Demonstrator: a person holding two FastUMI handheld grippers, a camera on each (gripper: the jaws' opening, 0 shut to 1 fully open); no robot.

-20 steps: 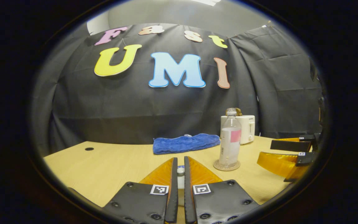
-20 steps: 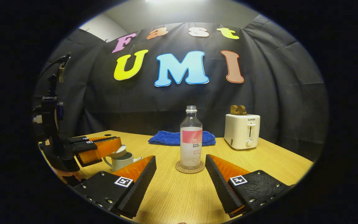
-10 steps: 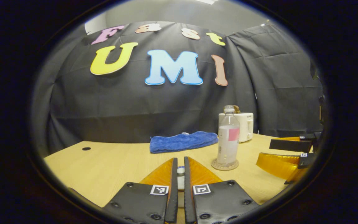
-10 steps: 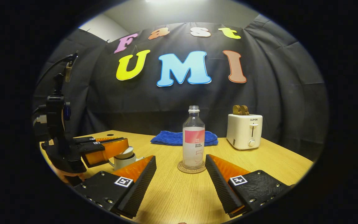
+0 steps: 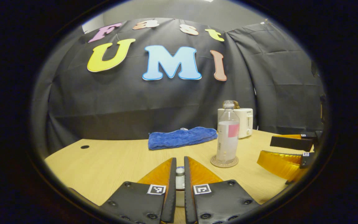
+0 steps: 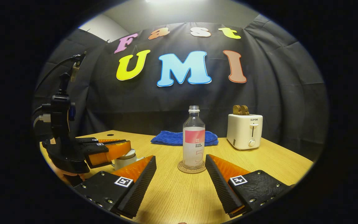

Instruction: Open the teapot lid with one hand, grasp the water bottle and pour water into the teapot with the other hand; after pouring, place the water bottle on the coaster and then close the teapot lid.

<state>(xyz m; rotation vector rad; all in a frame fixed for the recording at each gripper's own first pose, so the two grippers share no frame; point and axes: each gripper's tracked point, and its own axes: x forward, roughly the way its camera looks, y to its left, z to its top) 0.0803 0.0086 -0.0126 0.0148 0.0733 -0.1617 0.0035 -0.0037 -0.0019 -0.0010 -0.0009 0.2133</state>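
Observation:
My left gripper (image 5: 180, 160) is shut on the knob of the white teapot lid (image 5: 180, 170). In the right gripper view the lid (image 6: 126, 154) rests on the white teapot (image 6: 123, 162), with the left gripper (image 6: 123, 148) still holding it; my own finger hides part of the pot. The clear water bottle (image 6: 193, 143) with a pink label stands upright, uncapped, on the round coaster (image 6: 191, 168). My right gripper (image 6: 180, 174) is open just in front of the bottle, touching nothing. From the left gripper view, the bottle (image 5: 227, 137) and the right gripper (image 5: 286, 152) stand to the right.
A folded blue towel (image 6: 183, 138) lies at the back of the wooden table (image 6: 172, 199). A white toaster (image 6: 244, 130) with bread in it stands to the right of the bottle. The table has a small round hole (image 5: 84, 147) at its far left.
The left gripper has lowered the lid from a tilted spot above the open teapot down onto it. The right gripper and the bottle have stayed put.

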